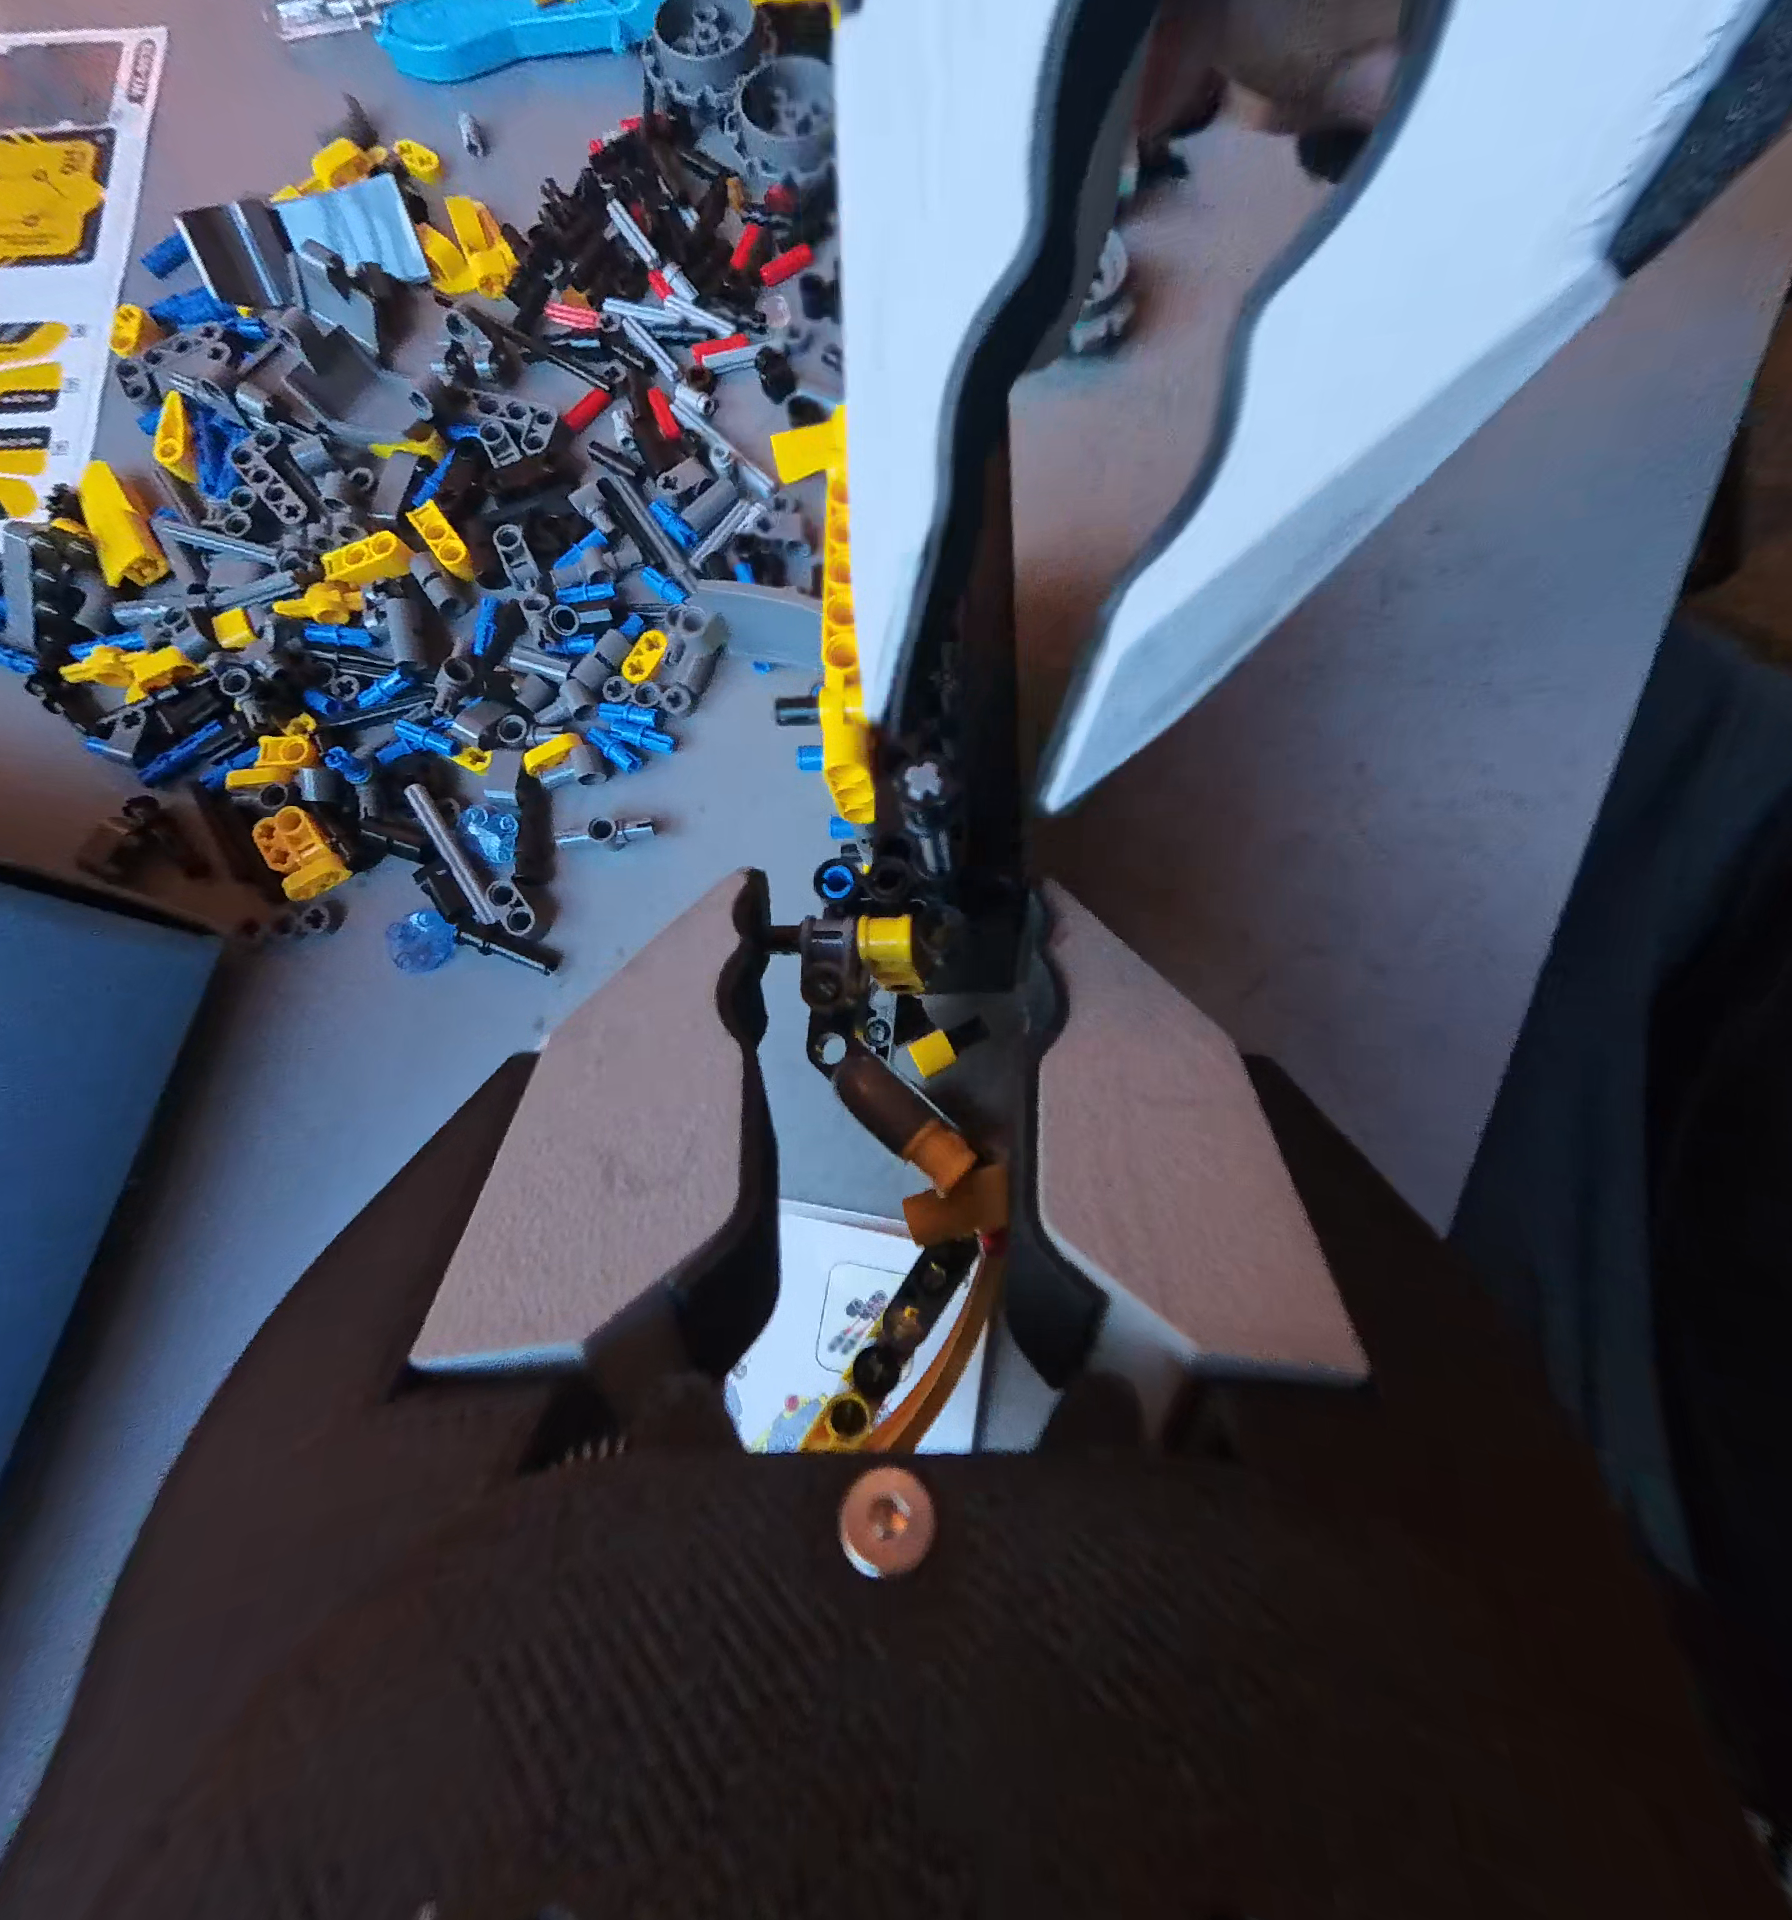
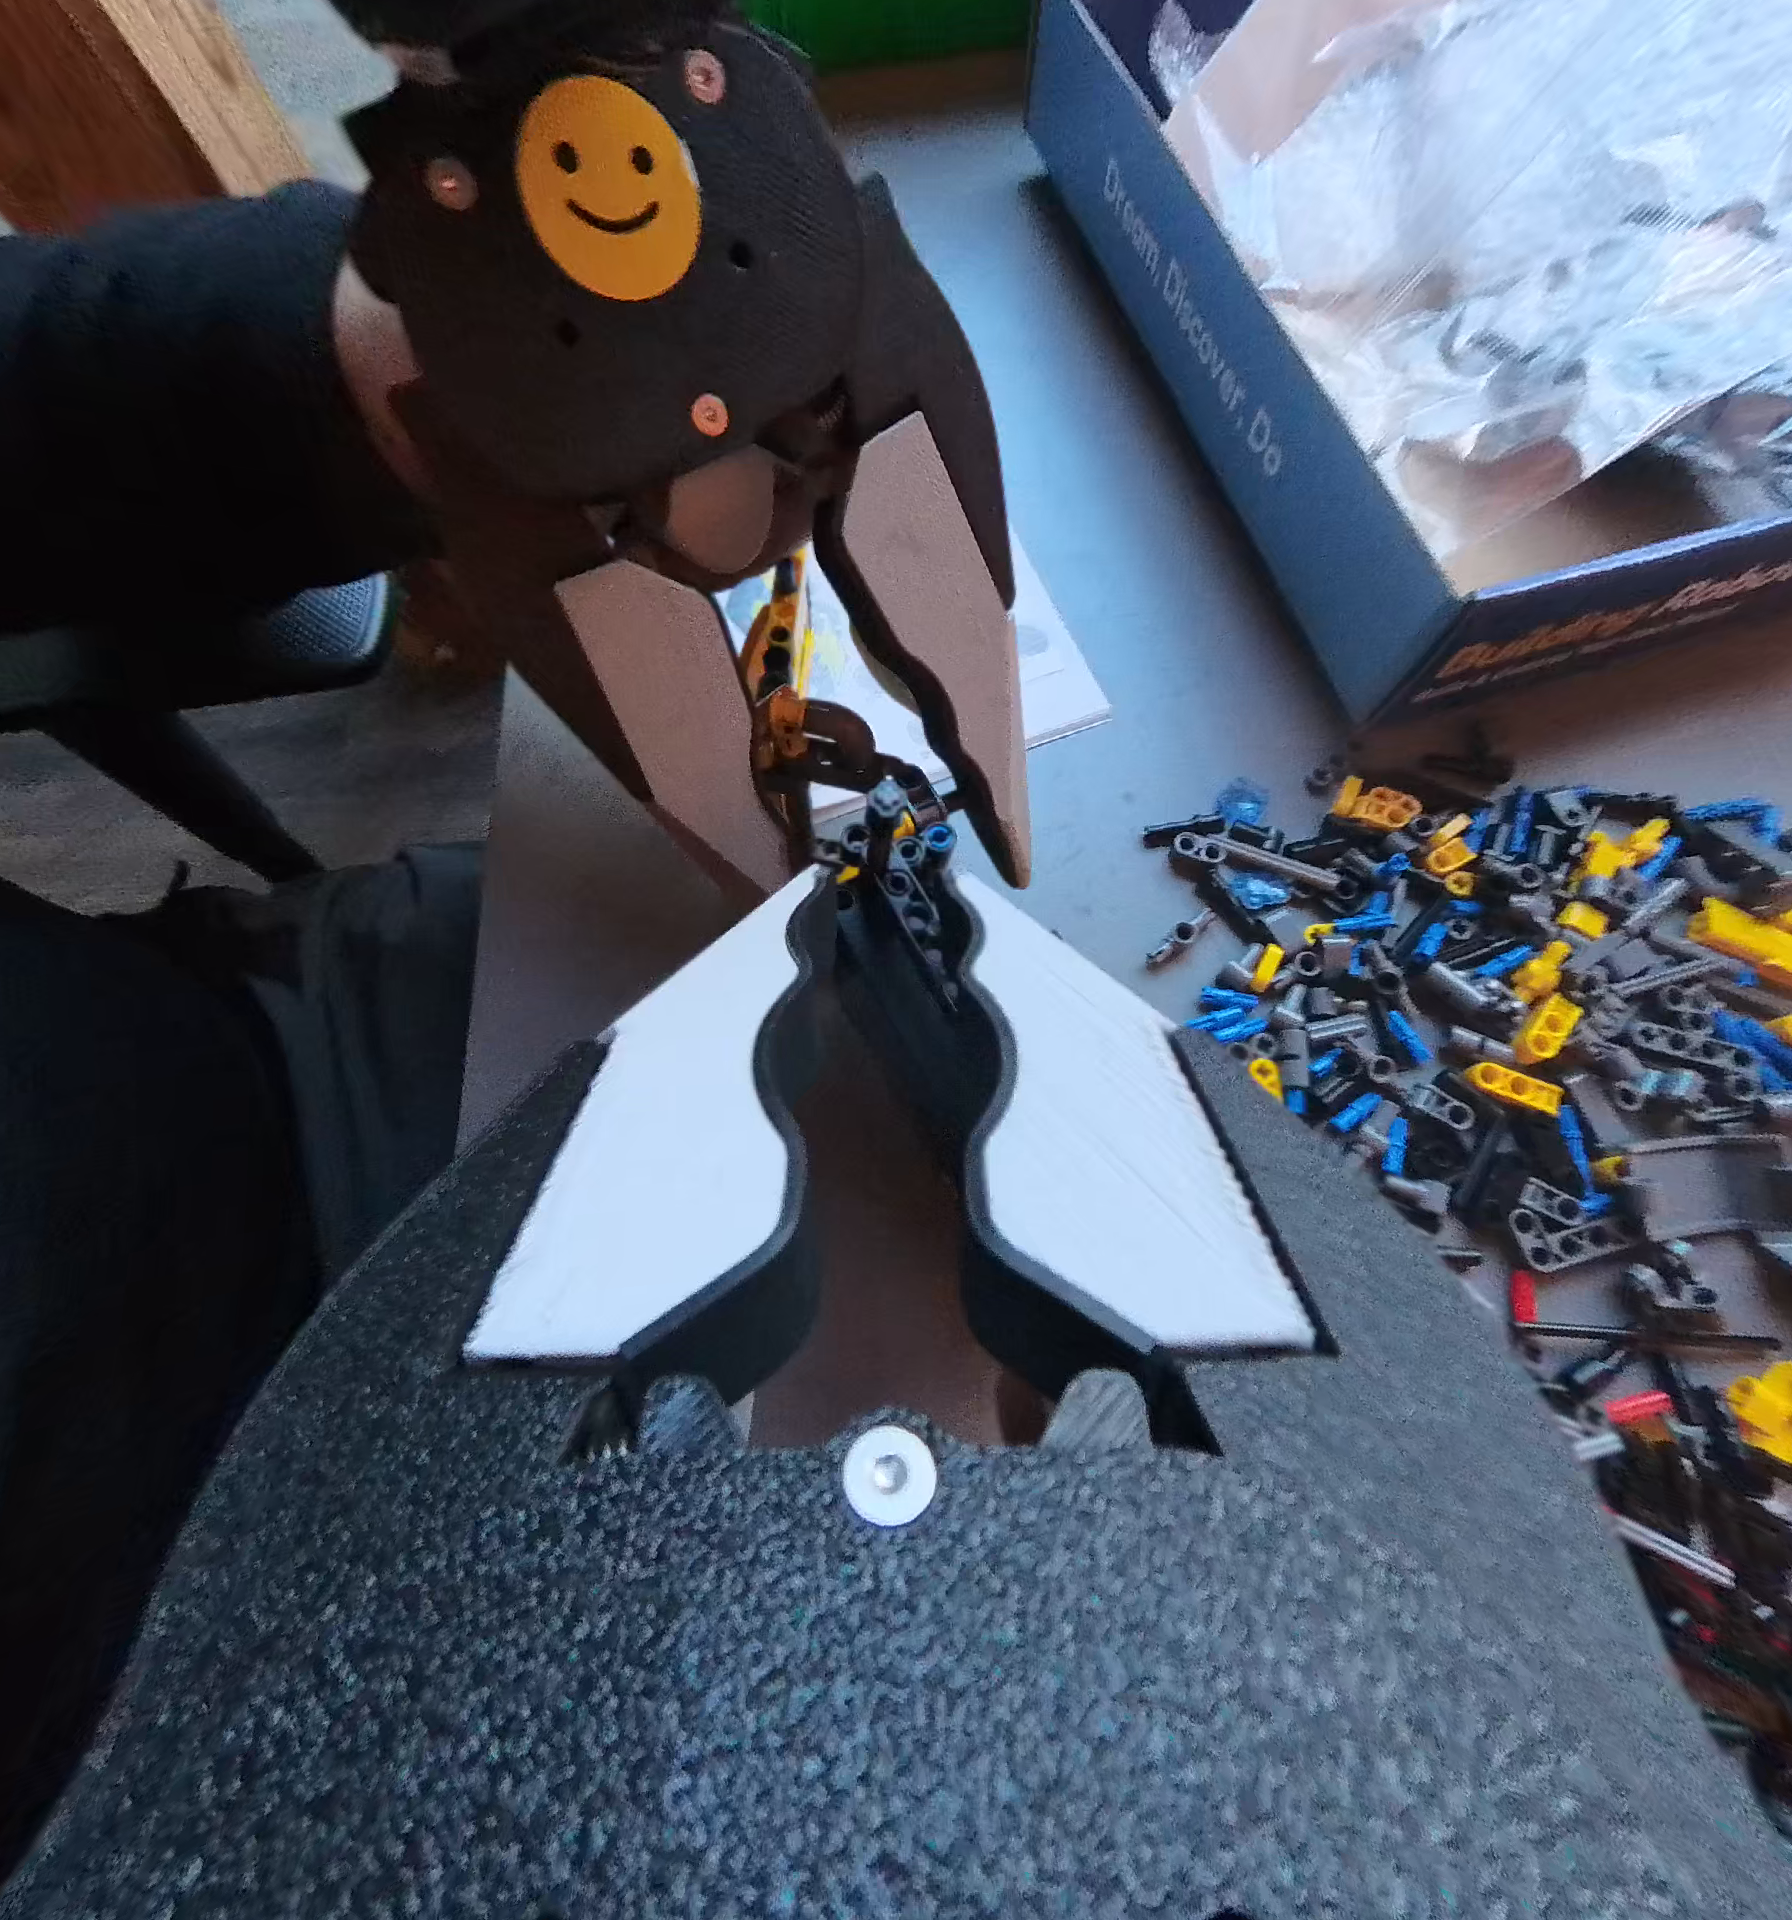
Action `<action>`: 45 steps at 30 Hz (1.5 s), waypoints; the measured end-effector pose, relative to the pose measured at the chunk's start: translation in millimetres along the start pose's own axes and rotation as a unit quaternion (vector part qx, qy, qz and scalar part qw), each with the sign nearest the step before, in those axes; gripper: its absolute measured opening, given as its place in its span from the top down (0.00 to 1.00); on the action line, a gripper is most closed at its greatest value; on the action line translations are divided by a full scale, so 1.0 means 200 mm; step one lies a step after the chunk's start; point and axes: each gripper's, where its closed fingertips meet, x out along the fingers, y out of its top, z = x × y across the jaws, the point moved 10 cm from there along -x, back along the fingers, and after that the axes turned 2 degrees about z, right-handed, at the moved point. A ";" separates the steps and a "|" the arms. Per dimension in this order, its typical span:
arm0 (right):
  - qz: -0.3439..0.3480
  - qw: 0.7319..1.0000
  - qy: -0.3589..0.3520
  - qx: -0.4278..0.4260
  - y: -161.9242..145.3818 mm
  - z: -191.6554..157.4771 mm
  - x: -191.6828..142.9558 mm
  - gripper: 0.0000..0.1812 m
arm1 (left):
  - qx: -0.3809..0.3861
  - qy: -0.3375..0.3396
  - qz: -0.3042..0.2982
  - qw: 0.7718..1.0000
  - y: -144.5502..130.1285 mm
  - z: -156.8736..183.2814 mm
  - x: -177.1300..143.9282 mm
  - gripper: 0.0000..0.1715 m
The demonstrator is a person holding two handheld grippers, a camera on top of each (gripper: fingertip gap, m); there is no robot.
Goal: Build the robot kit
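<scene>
A small brick model (image 1: 887, 940) of black, yellow and brown pegged beams hangs above the grey table between both grippers. My left gripper (image 1: 897, 894), with brown fingers, is closed across its lower end; a black pin touches the left fingertip (image 1: 746, 935). My right gripper (image 2: 890, 904), with white fingers, is shut on the model's black beams (image 2: 897, 956). In the left wrist view the right gripper (image 1: 965, 758) comes down from above, with a yellow beam (image 1: 840, 623) along its finger. In the right wrist view the left gripper (image 2: 890, 868) faces mine tip to tip.
A wide pile of loose blue, yellow, black and grey pieces (image 1: 404, 582) covers the table, also in the right wrist view (image 2: 1494, 1039). A sticker sheet (image 1: 19, 260), a dark blue box (image 2: 1235, 416) holding plastic bags (image 2: 1494, 260), and a booklet (image 2: 1058, 675) lie around. A dark sleeve (image 2: 92, 416) is at left. My right fingertips sit around 5 cm from my left ones.
</scene>
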 end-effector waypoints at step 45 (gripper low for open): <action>0.030 0.999 -0.011 -0.015 0.00 -0.01 0.03 0.93 | -0.001 -0.020 -0.002 1.000 0.02 0.00 0.03 0.74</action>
